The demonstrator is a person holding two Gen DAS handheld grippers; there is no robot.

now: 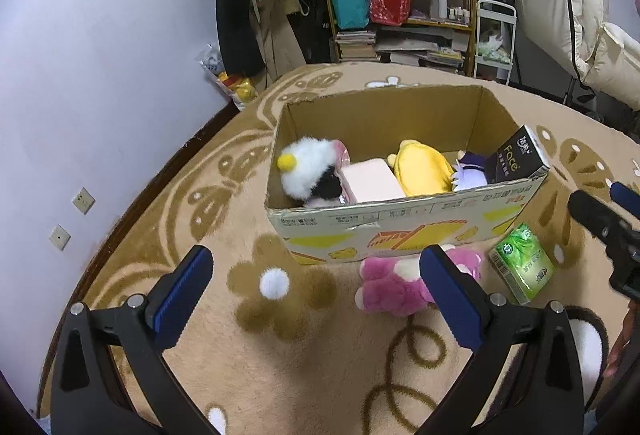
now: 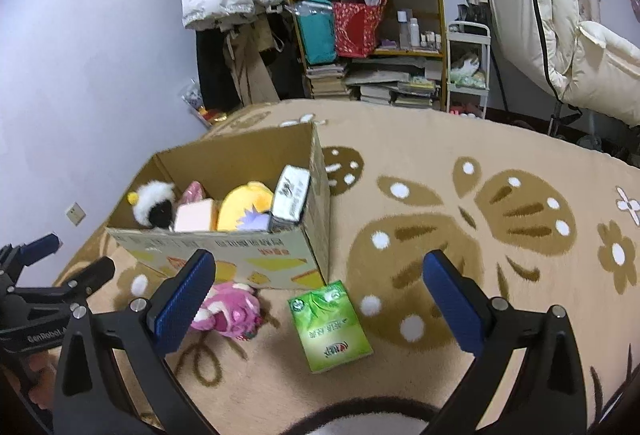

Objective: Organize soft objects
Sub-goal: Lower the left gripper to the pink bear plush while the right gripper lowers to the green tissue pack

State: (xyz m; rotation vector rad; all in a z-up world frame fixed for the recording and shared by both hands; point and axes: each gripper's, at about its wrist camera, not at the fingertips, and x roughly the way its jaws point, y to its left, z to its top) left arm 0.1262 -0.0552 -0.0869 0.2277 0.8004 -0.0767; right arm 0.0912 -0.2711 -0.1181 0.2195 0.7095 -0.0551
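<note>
On the patterned carpet (image 1: pixel 248 355), seen from the left wrist, the left gripper (image 1: pixel 316 275) is spread wide and empty; a pink plush (image 1: pixel 392 287) lies against the cardboard box (image 1: pixel 380 227) front wall, a green tissue pack (image 1: pixel 524 267) just beside. From the right wrist, the right gripper (image 2: pixel 320 283) gapes wide, holding nothing, above open carpet right of the box.

Both the left gripper (image 1: pixel 316 287) and the right gripper (image 2: pixel 318 291) are matte black frames with triangular cut-outs, silver round screws at the joints and ribbed blue pads on the jaws. White lettering marks the left one's body.
</note>
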